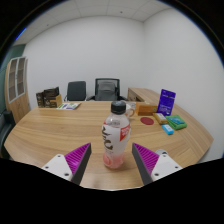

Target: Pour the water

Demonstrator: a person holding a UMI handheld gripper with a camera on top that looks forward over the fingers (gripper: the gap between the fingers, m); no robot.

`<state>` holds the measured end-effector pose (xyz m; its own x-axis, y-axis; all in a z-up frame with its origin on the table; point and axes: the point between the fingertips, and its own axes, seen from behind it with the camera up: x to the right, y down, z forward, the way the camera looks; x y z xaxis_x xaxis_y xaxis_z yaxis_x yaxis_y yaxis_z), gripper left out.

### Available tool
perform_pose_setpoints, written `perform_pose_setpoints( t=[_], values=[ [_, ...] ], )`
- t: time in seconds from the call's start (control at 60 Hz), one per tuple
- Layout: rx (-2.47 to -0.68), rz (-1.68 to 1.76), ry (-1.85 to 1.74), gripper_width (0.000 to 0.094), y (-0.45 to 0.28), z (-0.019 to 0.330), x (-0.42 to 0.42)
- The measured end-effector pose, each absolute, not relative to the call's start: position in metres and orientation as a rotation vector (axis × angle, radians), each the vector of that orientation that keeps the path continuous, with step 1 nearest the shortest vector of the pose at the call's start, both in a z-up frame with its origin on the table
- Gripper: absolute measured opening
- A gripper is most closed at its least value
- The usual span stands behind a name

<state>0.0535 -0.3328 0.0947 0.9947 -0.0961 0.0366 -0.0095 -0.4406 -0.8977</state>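
Purple pads (78, 157) on the two fingers of the hand-held gripper (113, 160) frame the near foreground, and the fingers stand apart with a clear gap on each side of what lies between them. Just ahead, centred in that gap, a bottle (116, 134) stands upright on the tabletop (60, 130); it is clear plastic with a dark cap, a white label and pinkish liquid low inside, and neither finger touches it. Beyond it the wooden tabletop curves away. Off to the right lie a small red thing (147, 120), a green and blue box (175, 123) and a purple box (166, 101) standing upright, with a brown box (144, 98) behind them. Further back on the left sit some books (48, 98) and papers (70, 105). Two black chairs (106, 89) stand behind the tabletop against a white wall, and a cabinet (16, 85) stands at the far left.
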Motion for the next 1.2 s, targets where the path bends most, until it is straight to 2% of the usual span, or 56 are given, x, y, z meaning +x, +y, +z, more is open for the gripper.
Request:
perform_pose_setpoints(
  t=[0.15, 0.2, 0.3, 0.333, 0.45, 0.533, 0.55, 0.667, 0.817, 0.95, 1.133, 1.2],
  values=[
    [-2.005, -0.022, 0.071, 0.0773, -0.293, 0.07, 0.065],
    [-1.987, -0.002, 0.045, 0.0706, -0.283, 0.067, 0.063],
    [-1.955, -0.011, 0.009, 0.0512, -0.271, 0.063, 0.064],
    [-1.941, -0.01, 0.005, 0.0504, -0.27, 0.063, 0.064],
    [-1.927, -0.009, -0.004, 0.0387, -0.268, 0.063, 0.063],
    [-1.935, -0.009, -0.01, 0.0355, -0.267, 0.062, 0.064],
    [-1.937, -0.009, -0.013, 0.0312, -0.267, 0.062, 0.064],
    [-1.948, -0.026, -0.021, 0.0311, -0.267, 0.062, 0.065],
    [-1.932, 0.032, -0.008, 0.0312, -0.251, 0.099, 0.043],
    [-1.91, 0.168, 0.06, 0.0312, -0.219, 0.153, 0.0],
    [-1.792, 0.583, 0.355, 0.031, -0.151, 0.221, -0.044],
    [-1.732, 0.78, 0.497, 0.0309, -0.121, 0.235, -0.045]
  ],
)
